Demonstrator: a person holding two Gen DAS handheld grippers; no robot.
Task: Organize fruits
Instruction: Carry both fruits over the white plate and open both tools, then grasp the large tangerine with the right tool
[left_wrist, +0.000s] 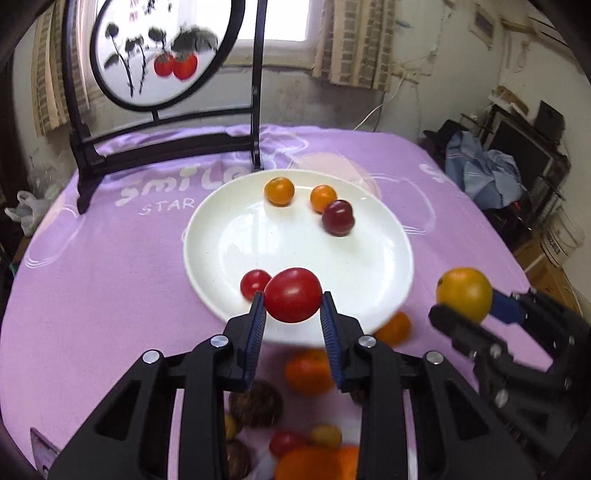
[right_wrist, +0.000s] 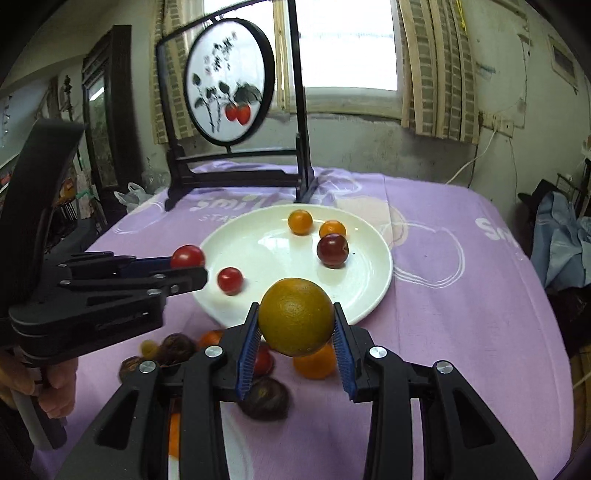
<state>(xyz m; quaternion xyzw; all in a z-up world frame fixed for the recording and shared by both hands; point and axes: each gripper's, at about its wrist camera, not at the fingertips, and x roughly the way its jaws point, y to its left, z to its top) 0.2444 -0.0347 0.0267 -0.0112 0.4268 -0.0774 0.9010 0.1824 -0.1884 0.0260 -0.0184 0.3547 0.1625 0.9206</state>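
A white plate (left_wrist: 229, 236) sits mid-table on the purple cloth; it holds two small orange fruits (left_wrist: 279, 191), a dark red plum (left_wrist: 338, 218) and a small red tomato (left_wrist: 254, 282). My left gripper (left_wrist: 292, 311) is shut on a red tomato (left_wrist: 293, 294) above the plate's near rim; it also shows in the right wrist view (right_wrist: 188, 266). My right gripper (right_wrist: 296, 330) is shut on a yellow-green orange (right_wrist: 296, 316), held just in front of the plate (right_wrist: 258, 251); it shows in the left wrist view (left_wrist: 463, 306).
Loose fruit lies on the cloth below the grippers: oranges (right_wrist: 316, 363), brown nuts (right_wrist: 264, 402), small tomatoes (left_wrist: 284, 443). A black-framed round painted screen (right_wrist: 229, 81) stands at the table's back. Clutter stands off the table's right side (left_wrist: 480, 170).
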